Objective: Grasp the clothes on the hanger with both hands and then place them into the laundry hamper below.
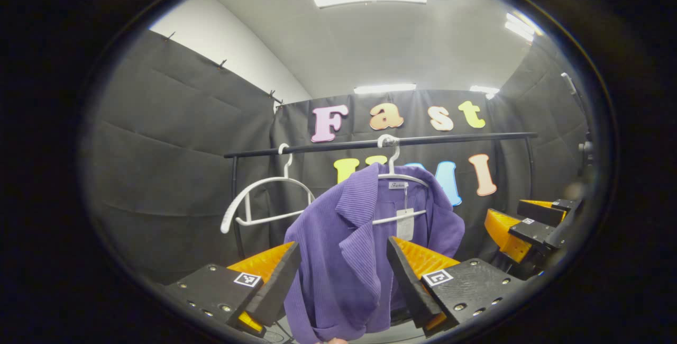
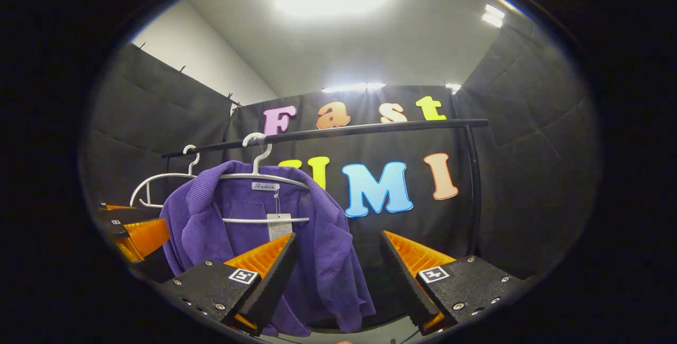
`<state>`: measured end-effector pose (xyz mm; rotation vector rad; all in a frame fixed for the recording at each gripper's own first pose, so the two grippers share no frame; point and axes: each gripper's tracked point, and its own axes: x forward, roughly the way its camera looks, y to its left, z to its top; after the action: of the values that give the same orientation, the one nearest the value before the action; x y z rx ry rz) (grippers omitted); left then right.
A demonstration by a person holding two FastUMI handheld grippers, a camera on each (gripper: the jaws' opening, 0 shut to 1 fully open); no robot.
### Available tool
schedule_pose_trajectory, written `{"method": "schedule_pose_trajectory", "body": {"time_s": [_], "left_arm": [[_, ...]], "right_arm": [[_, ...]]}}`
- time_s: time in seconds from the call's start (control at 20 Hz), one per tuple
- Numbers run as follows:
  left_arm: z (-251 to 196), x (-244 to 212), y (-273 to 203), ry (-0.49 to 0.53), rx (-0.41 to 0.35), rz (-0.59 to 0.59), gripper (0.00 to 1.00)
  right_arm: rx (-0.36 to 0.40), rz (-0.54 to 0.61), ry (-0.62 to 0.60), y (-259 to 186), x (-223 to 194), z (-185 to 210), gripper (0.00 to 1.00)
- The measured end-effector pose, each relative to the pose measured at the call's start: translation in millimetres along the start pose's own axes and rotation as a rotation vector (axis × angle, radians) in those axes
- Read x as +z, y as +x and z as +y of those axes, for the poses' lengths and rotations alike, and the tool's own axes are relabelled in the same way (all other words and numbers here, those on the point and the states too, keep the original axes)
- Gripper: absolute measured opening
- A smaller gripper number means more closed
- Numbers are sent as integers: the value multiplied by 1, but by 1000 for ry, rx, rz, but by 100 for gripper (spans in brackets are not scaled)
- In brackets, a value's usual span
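A purple ribbed jacket (image 1: 349,249) hangs on a white hanger (image 1: 394,177) from a black rail (image 1: 381,143), with a paper tag at its collar. My left gripper (image 1: 342,272) is open just in front of it, and the jacket's left front shows in the gap between the orange fingers. To the right, my right gripper (image 1: 521,227) is beside the jacket's sleeve. In the right gripper view the jacket (image 2: 248,227) hangs to the left, and my right gripper (image 2: 338,270) is open, its left finger (image 2: 270,264) overlapping the jacket's hem. The left gripper (image 2: 132,235) shows at the far left.
An empty white hanger (image 1: 264,196) hangs on the same rail, left of the jacket. The rail's black uprights (image 2: 472,185) stand at both ends. Black cloth walls close the booth on three sides.
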<state>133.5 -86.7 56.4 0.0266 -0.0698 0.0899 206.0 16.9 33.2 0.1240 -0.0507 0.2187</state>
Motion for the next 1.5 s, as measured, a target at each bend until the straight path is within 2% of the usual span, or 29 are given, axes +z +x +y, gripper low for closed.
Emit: {"method": "schedule_pose_trajectory", "body": {"time_s": [0.45, 0.5, 0.55, 0.6, 0.65, 0.8, 0.85, 0.9, 0.95, 1.05, 1.25, 1.3, 1.35, 1.4, 1.45, 1.5], "left_arm": [[-15, -17, 45, 34, 55, 19, 99], [-15, -20, 49, 36, 59, 27, 94], [-17, -24, 53, 39, 62, 35, 96], [-18, -28, 58, 42, 63, 44, 99], [-19, -33, 61, 45, 67, 53, 94], [-17, -45, 74, 46, 91, 80, 94], [-16, -50, 79, 47, 102, 89, 99], [-14, -52, 82, 46, 112, 94, 99], [-13, -55, 83, 47, 119, 102, 94], [-15, -63, 90, 53, 128, 116, 99], [-17, -78, 101, 69, 149, 152, 99], [-17, -81, 103, 70, 156, 159, 94], [-17, -84, 104, 69, 164, 163, 99], [-16, -86, 106, 66, 168, 164, 99], [-15, -89, 107, 60, 173, 167, 99], [-16, -92, 108, 55, 175, 175, 99]], "right_arm": [[90, 65, 46, 68, -30, 10, 94], [95, 74, 50, 76, -35, 11, 94], [100, 81, 55, 83, -40, 12, 94], [104, 87, 59, 89, -43, 14, 94], [106, 93, 59, 96, -47, 16, 94], [108, 112, 42, 115, -60, 17, 94], [103, 120, 37, 120, -65, 16, 94], [100, 124, 34, 126, -68, 16, 94], [101, 129, 36, 131, -72, 17, 94], [100, 130, 39, 141, -77, 18, 93], [116, 142, 72, 157, -88, 19, 93], [127, 138, 85, 159, -88, 21, 91], [140, 132, 94, 161, -88, 23, 84], [154, 127, 99, 162, -89, 25, 81], [167, 129, 97, 163, -91, 27, 70], [179, 136, 93, 165, -93, 28, 64]]}}
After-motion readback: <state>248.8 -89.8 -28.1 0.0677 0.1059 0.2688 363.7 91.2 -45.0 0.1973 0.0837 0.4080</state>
